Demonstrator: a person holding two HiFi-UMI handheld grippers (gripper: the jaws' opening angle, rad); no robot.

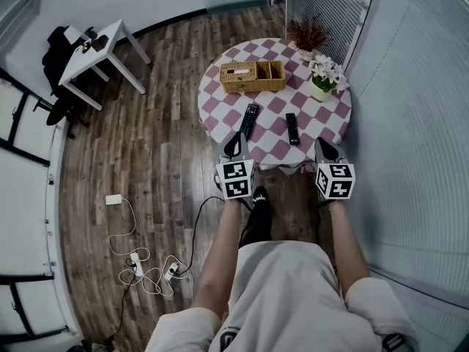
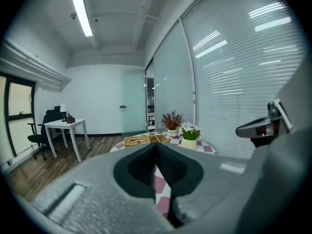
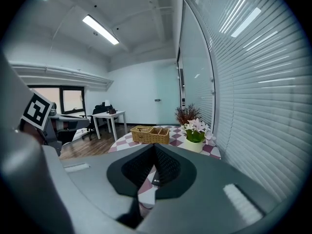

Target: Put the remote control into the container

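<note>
Approach step, nothing picked up yet. Person stands at the near edge of the round checked table [image 1: 333, 116]. 2 black remotes lie flat on the cloth: the left-hand remote control [image 1: 249, 120] just ahead of the left gripper [image 1: 236, 142], the right-hand remote control [image 1: 292, 128] between the 2 grippers, nearer the right gripper [image 1: 323, 148]. Neither is touched. Both grippers have their jaws pressed together with nothing held, plain in each gripper view; past the right gripper's closed jaws a dark end of a remote shows on the cloth. The container, a wicker basket [image 1: 253, 76], sits at the far side of the table, well apart from both remotes; its right end looks open in compartments, its left part seems covered by a slotted top. Next move, as I judge it: spread 1 gripper's jaws, drop them across a remote's narrow width, close, lift, carry over to an open compartment. The white flower pot [image 1: 324, 79] stands near the basket's right end, worth minding
</note>
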